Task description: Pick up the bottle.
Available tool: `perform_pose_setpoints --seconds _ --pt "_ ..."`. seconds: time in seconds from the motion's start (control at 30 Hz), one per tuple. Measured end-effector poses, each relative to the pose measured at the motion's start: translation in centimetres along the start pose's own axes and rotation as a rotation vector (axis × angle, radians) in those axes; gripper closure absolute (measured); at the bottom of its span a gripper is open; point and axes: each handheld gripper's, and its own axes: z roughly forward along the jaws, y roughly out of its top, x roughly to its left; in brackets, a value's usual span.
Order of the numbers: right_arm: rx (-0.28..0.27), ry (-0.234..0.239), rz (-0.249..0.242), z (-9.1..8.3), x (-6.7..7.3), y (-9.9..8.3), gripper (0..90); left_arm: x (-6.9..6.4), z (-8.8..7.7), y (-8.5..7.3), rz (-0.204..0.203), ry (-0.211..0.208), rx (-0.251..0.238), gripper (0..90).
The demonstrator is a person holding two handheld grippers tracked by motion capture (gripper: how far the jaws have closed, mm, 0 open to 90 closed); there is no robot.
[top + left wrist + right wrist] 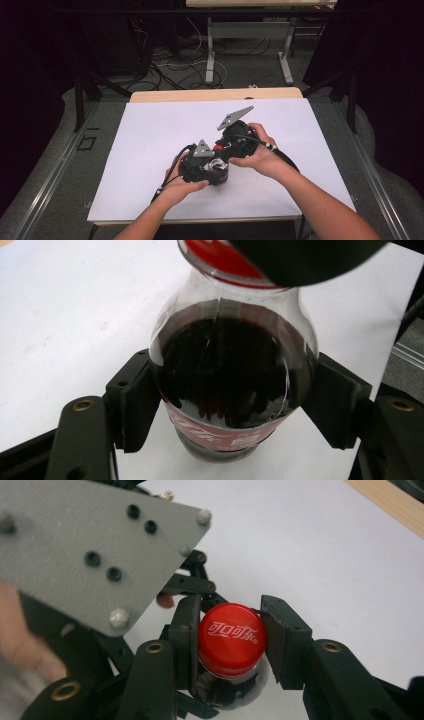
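A small clear bottle of dark cola (230, 370) with a red label stands on the white table sheet (150, 140). My left gripper (232, 400) is shut on the bottle's body, a pad pressing on each side. The bottle's red cap (231, 635), with white lettering, sits between the pads of my right gripper (230, 642), which is shut on it from above. In the high view both grippers meet at the middle of the table, the left gripper (207, 169) low, the right gripper (223, 150) just above, the cap (218, 147) a red spot between them.
The left gripper's grey three-cornered plate (90, 540) lies close over the right gripper's jaws. The sheet ends at a wooden table edge (215, 94) at the back. Beyond it are floor cables (175, 65) and another table's legs (210, 55). Dark frame rails (80, 100) flank the table.
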Motion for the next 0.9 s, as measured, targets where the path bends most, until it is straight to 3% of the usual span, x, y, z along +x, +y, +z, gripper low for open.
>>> perform_pose_setpoints --seconds 0.13,0.2,0.23,0.27,0.3,0.4,0.47,0.5,0.53,0.57,0.67,0.77,0.8,0.83,0.87,0.9 --pt "0.050 0.127 -0.135 -0.3 -1.2 0.4 61.2 -0.3 -0.1 0.1 0.037 -0.045 0.004 30.2" --pt "0.064 0.194 -0.239 -0.4 -1.7 0.7 61.2 -0.4 -0.1 0.1 0.044 -0.053 -0.005 30.2" --pt "0.064 0.194 -0.239 -0.4 -1.7 0.7 61.2 -0.5 -0.1 0.1 0.050 -0.064 -0.007 30.2" --pt "0.078 0.263 -0.337 -0.6 -2.1 0.8 61.2 -0.6 -0.2 0.1 0.063 -0.080 -0.003 30.2" --pt "0.083 0.282 -0.367 -0.6 -2.3 0.8 61.1 -0.7 -0.1 0.1 0.071 -0.085 -0.009 30.2" --pt "0.084 0.303 -0.387 -0.7 -2.2 0.9 61.0 -0.8 -0.1 0.2 0.074 -0.085 -0.008 30.2" --pt "0.088 0.294 -0.370 -0.7 -2.3 0.9 60.4 -0.7 -0.3 0.2 0.072 -0.091 0.002 30.2" --pt "0.079 0.255 -0.324 -0.8 -2.0 0.9 52.6 -0.7 -0.2 0.2 0.064 -0.071 -0.012 30.2" --pt "0.079 0.255 -0.324 -0.8 -2.0 0.9 52.6 -0.7 -0.2 0.2 0.063 -0.066 -0.006 30.2" --pt "0.072 0.200 -0.254 -1.0 -1.4 0.8 49.4 -0.6 -0.2 0.2 0.059 -0.057 -0.009 30.2" --pt "0.044 0.138 -0.149 -0.9 -0.6 0.6 47.9 -0.4 -0.2 0.2 0.042 -0.046 -0.007 30.2" --pt "0.036 0.028 -0.015 -0.7 0.3 0.4 48.1 -0.3 -0.3 0.2 0.020 -0.023 -0.024 30.2" --pt "0.015 -0.020 0.005 -0.6 0.6 0.2 48.6 -0.2 -0.3 0.2 0.015 -0.016 -0.023 30.2" --pt "0.015 -0.020 0.005 -0.6 0.6 0.2 48.6 -0.2 -0.3 0.2 0.015 -0.016 -0.023 30.2" --pt "-0.005 -0.058 0.069 -0.5 0.9 0.1 49.0 -0.1 -0.4 0.2 0.007 -0.014 -0.018 30.1" --pt "-0.017 -0.085 0.079 -0.4 1.1 0.1 49.1 -0.1 -0.4 0.2 0.007 -0.014 -0.018 30.1"
